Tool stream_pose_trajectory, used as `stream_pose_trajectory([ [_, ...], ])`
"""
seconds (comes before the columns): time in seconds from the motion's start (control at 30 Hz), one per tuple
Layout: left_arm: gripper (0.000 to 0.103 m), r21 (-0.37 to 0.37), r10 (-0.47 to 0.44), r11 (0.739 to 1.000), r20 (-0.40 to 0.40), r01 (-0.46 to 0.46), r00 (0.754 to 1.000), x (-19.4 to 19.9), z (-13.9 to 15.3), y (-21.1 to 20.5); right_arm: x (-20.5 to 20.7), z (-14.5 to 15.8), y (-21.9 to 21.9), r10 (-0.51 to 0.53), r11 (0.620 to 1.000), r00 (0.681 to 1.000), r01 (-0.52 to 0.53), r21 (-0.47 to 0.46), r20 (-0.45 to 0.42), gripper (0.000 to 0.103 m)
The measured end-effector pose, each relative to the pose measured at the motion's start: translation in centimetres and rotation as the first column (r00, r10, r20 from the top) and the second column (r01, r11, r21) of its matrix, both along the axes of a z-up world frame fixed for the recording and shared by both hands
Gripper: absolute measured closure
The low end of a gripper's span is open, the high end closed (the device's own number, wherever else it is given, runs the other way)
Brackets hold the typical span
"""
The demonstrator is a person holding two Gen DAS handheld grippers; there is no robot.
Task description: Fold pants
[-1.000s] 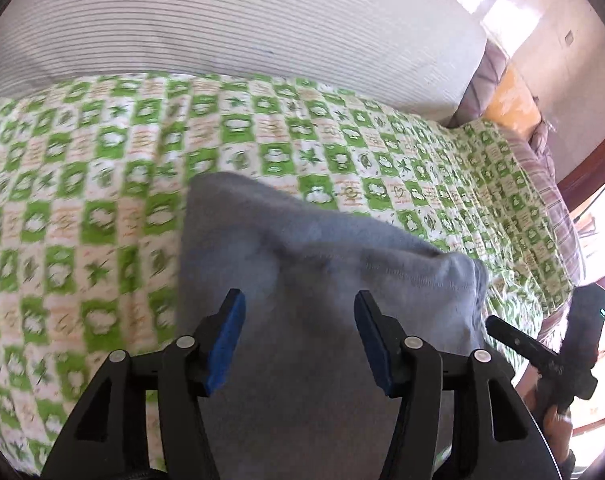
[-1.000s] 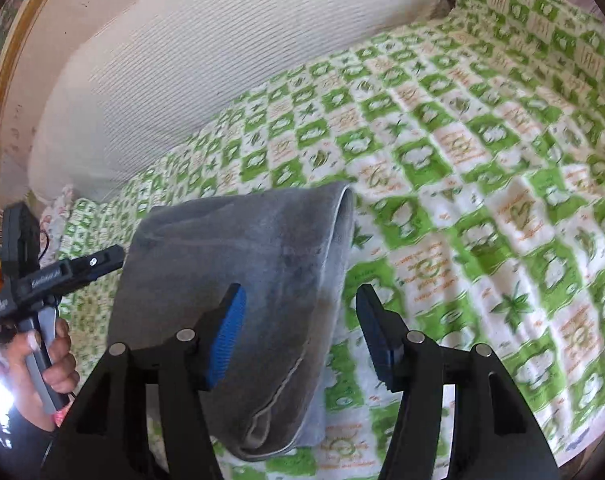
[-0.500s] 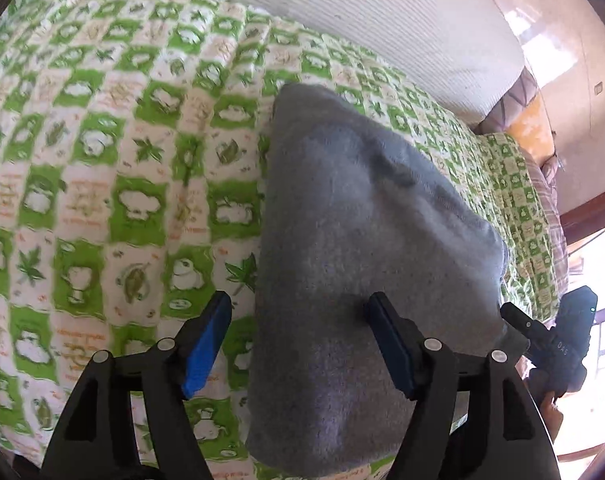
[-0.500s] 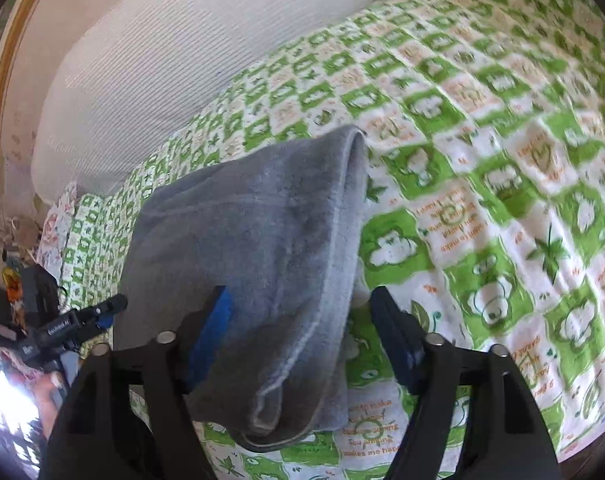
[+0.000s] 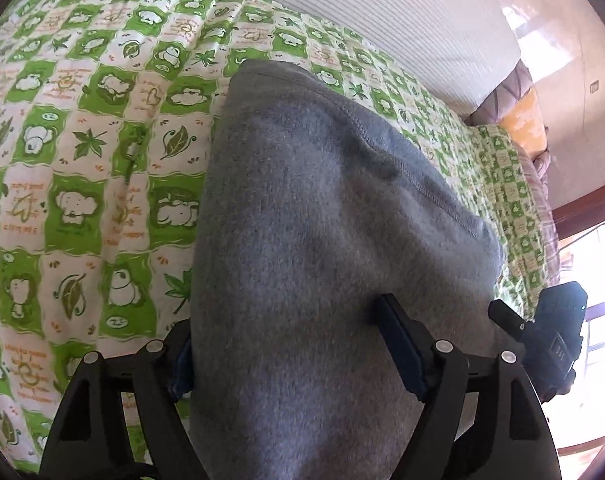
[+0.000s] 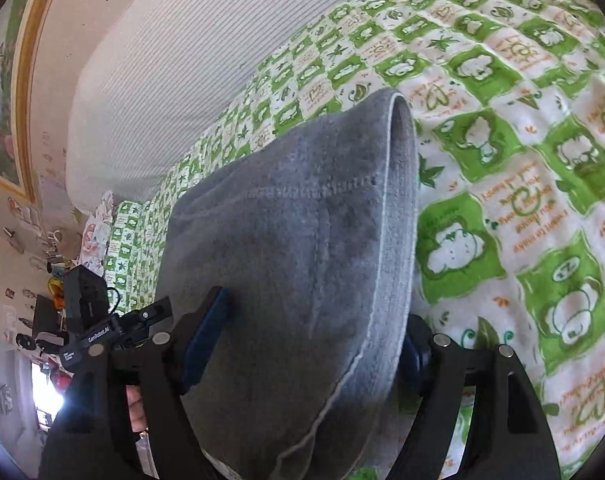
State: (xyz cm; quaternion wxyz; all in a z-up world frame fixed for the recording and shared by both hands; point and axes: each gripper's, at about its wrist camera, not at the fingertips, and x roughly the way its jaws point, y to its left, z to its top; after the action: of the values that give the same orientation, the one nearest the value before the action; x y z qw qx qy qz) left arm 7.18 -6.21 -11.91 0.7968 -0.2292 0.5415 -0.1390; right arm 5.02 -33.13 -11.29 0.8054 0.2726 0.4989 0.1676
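The grey fleece pants (image 5: 310,216) lie folded in a thick stack on the green and white checked bedspread (image 5: 82,184). My left gripper (image 5: 290,352) is open, its jaws wide apart around the near left end of the stack; the fabric covers the left pad. My right gripper (image 6: 314,340) is open too, its jaws astride the near right end of the pants (image 6: 302,240), where the folded edge and hem seam show. Each gripper is visible at the edge of the other's view.
A long white ribbed bolster (image 5: 382,12) runs along the far side of the bed. Striped and orange pillows (image 5: 526,120) lie at the far right end. A picture frame (image 6: 18,80) hangs on the wall at the left.
Both grippers have moved forward and down onto the near end of the pants, so the stack now fills the gap between each pair of jaws. The jaws stay wide open.
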Motion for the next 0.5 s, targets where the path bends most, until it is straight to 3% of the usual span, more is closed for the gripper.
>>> stream_pose_trajectory([
  [0.13, 0.039, 0.015, -0.009, 1.000, 0.038, 0.008, 0.999, -0.5, 0.3, -0.4, 0.3, -0.2, 0.2, 0.016, 0.999, 1.000, -0.016, 0.030, 0.002, 0.035],
  [0.27, 0.064, 0.023, 0.012, 1.000, 0.075, -0.013, 0.997, -1.1, 1.0, -0.1, 0.4, -0.1, 0.7, 0.045, 0.999, 0.999, -0.045, 0.017, 0.013, 0.057],
  [0.3, 0.069, 0.021, 0.016, 1.000, 0.083, -0.018, 0.996, -1.3, 1.2, 0.1, 0.4, 0.1, 1.0, 0.055, 0.998, 0.998, -0.055, -0.001, 0.025, 0.058],
  [0.5, 0.075, 0.081, 0.008, 0.997, 0.130, -0.019, 0.991, -2.4, 2.9, -0.5, -0.2, 1.2, 2.5, 0.066, 0.992, 0.993, -0.055, -0.116, 0.102, 0.064],
])
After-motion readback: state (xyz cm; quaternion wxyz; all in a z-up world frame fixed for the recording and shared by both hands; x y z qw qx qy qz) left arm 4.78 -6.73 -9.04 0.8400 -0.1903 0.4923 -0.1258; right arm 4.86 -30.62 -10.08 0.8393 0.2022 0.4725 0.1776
